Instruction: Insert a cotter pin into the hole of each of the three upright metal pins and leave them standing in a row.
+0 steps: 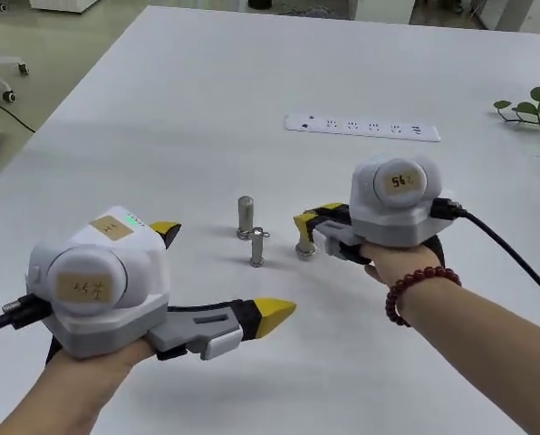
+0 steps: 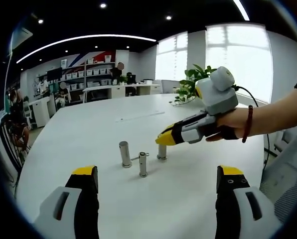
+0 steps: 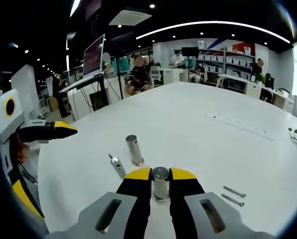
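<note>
A white table (image 1: 252,82) carries a power strip (image 1: 362,127) at its far side and a leafy plant (image 1: 533,104) at its right edge. The left gripper (image 1: 222,269) hovers near the pins with its jaws spread wide, holding nothing. The right gripper (image 3: 160,175) is closed around the right pin (image 1: 305,246), which stands upright. The middle pin (image 1: 257,246) stands just beside it with a cotter pin (image 1: 260,233) through its top. The back pin (image 1: 245,216) stands upright behind. Two loose cotter pins (image 3: 234,191) lie on the table near the right gripper
</note>
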Tool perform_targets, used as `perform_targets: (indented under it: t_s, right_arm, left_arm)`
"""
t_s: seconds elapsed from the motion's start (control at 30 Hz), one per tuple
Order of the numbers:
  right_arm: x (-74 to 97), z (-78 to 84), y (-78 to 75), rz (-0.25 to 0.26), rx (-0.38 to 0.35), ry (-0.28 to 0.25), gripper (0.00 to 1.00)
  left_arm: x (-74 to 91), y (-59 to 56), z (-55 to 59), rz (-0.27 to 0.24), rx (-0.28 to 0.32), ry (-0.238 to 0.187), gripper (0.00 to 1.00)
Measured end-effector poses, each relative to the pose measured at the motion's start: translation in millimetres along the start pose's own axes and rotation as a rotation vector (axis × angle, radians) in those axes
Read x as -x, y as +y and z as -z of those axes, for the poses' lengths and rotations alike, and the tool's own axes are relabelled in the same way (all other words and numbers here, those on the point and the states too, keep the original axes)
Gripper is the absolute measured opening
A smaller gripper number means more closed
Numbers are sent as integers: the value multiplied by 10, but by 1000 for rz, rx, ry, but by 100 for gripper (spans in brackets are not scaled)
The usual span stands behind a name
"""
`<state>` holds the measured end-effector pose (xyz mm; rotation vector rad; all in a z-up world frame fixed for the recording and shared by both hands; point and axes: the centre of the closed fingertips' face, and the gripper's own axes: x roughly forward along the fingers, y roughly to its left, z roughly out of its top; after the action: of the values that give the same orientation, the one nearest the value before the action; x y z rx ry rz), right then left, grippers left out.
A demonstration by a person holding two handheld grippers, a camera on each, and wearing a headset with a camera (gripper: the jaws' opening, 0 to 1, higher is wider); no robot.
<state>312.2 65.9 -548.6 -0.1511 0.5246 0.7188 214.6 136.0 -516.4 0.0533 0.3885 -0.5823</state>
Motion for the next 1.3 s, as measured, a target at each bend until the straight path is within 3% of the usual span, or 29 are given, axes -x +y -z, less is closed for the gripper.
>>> perform_targets:
  t_s: [0.5,1.27,1.3]
  right_arm:
    - [252,135,139,56,-23,11,7]
    - [337,366,204,89,-42,37,7]
    - [343,354,205,89,-44,21,7]
  left_arm:
    - [73,-78,16,7,-20,-1,98]
    - [91,-129,25,18,-43,0,97]
    - [91,-127,23,18,-45,0,97]
